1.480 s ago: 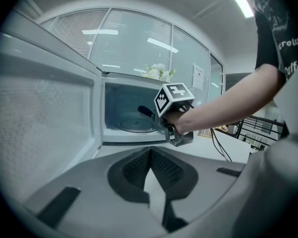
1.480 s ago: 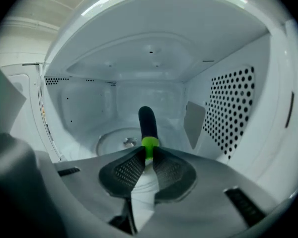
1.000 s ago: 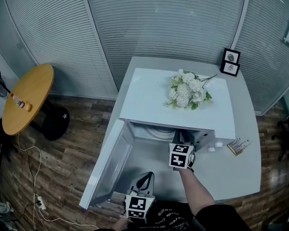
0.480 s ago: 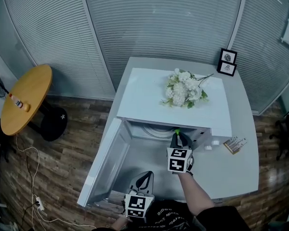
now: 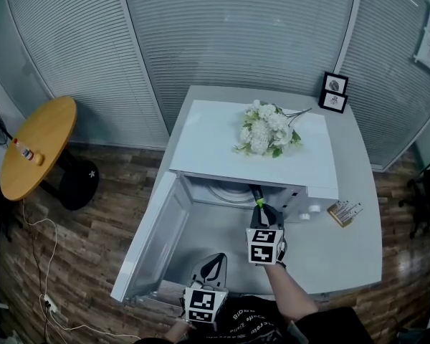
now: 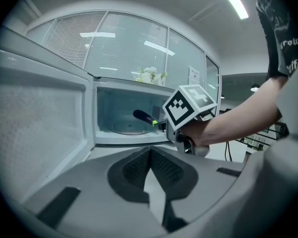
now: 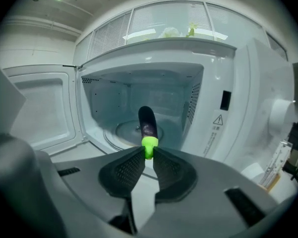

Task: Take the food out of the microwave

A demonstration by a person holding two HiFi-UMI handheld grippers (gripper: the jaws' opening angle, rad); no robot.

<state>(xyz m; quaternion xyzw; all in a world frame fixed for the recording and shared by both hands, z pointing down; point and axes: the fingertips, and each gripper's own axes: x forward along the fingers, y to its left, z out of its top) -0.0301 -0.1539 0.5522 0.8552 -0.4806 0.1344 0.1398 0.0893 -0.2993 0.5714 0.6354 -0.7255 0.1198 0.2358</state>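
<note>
Where my right gripper (image 7: 148, 153) stands before the open microwave (image 5: 215, 143), my two fingers there are pinched on the green stem of one eggplant (image 7: 148, 122); its dark purple body points into the mouth of the cavity, lifted clear of the glass turntable (image 7: 123, 131). My left gripper (image 6: 150, 151): fingers drawn together at the tips, nothing between them, held low near the swung-out door (image 5: 156, 239). On top of the oven, one bunch of white flowers (image 5: 264, 130).

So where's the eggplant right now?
Centre of the right gripper view: the eggplant is clamped by its green stem in the right gripper, poking into the mouth of the open microwave.
</note>
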